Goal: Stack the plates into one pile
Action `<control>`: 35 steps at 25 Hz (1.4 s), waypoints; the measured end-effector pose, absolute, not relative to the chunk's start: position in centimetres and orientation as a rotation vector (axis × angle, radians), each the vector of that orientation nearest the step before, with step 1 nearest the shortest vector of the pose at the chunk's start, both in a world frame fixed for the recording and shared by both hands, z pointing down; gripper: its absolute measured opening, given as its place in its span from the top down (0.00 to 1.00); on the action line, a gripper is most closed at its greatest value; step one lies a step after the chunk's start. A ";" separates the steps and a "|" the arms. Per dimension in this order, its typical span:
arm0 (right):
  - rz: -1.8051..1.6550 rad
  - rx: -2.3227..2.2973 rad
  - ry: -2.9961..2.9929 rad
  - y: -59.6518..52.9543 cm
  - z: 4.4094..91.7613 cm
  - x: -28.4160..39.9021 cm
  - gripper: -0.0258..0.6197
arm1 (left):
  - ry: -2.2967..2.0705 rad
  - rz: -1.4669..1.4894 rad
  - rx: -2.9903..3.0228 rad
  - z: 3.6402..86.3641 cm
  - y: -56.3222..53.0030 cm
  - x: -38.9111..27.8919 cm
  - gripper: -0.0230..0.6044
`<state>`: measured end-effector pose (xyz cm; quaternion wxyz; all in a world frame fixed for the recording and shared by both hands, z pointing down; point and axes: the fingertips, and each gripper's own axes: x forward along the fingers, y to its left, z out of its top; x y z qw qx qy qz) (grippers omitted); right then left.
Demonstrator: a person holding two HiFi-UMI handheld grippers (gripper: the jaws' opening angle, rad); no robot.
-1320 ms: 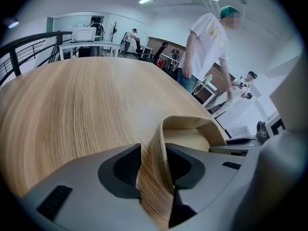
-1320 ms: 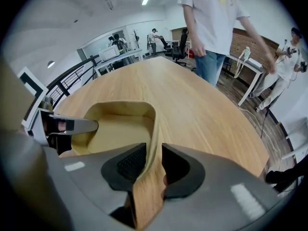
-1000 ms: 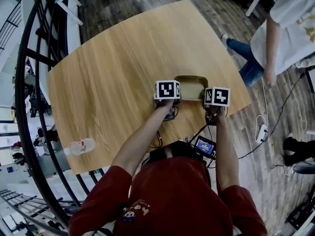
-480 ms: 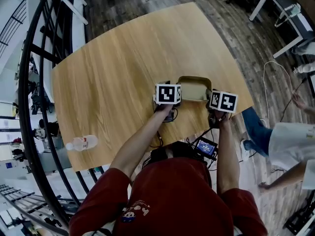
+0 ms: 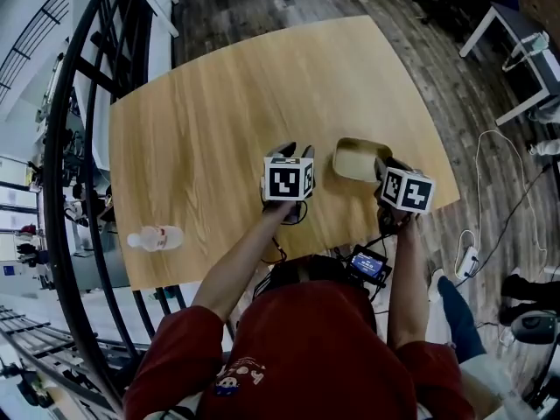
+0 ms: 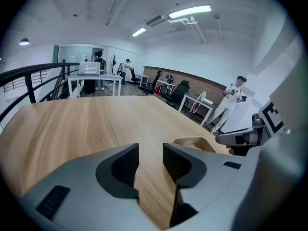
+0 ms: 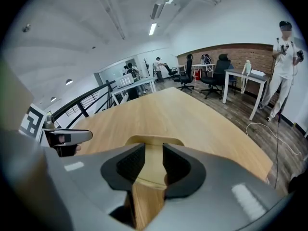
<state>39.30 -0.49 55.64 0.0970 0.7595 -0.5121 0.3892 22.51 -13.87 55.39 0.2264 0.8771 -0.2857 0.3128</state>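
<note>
A tan rounded-square plate (image 5: 357, 158) with a raised rim sits on the light wooden table (image 5: 219, 121). In the head view it is at about 4 o'clock from the tabletop's middle, close to the near edge. Whether more plates lie nested in it cannot be told.

The left gripper (image 5: 296, 150), a grey two-jaw tool topped by a black-and-white marker cube, hangs over the wood at the plate's 9 o'clock, just beside it and not touching. Its jaws have just been opening and stand released. Seen from its own camera, the left gripper (image 6: 150, 150) has only bare table grain between its ribbed pads, with the plate (image 6: 195, 142) off at 2 o'clock.

The right gripper (image 5: 388, 166) is at the plate's 4 o'clock, by its near right corner. Its jaws have also just been opening. Seen from its own camera, the right gripper (image 7: 153, 153) has its jaws apart; the plate (image 7: 154, 140) shows in the gap beyond them, and the pads press on nothing.

A clear plastic water bottle (image 5: 156, 237) lies on its side at the table's 8 o'clock corner, well apart from the plate. A black metal railing (image 5: 52, 191) curves past the table at 9 o'clock
</note>
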 end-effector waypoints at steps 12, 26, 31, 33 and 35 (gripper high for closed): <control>0.917 2.140 -1.810 -6.6 49.2 32.0 0.77 | -1.141 0.686 2.513 47.4 -17.3 10.9 0.72; 0.577 2.145 -2.032 -13.3 40.6 25.9 0.77 | -1.495 0.410 2.608 37.2 -20.9 -1.2 0.72; 0.411 2.198 -2.126 -14.7 34.8 24.8 0.77 | -1.571 0.252 2.688 32.7 -21.0 -2.9 0.72; 0.349 2.217 -2.156 -14.6 32.7 24.5 0.77 | -1.593 0.200 2.717 30.9 -20.7 -3.2 0.72; 0.288 2.240 -2.183 -14.7 30.6 24.3 0.77 | -1.604 0.131 2.734 29.1 -20.7 -3.5 0.72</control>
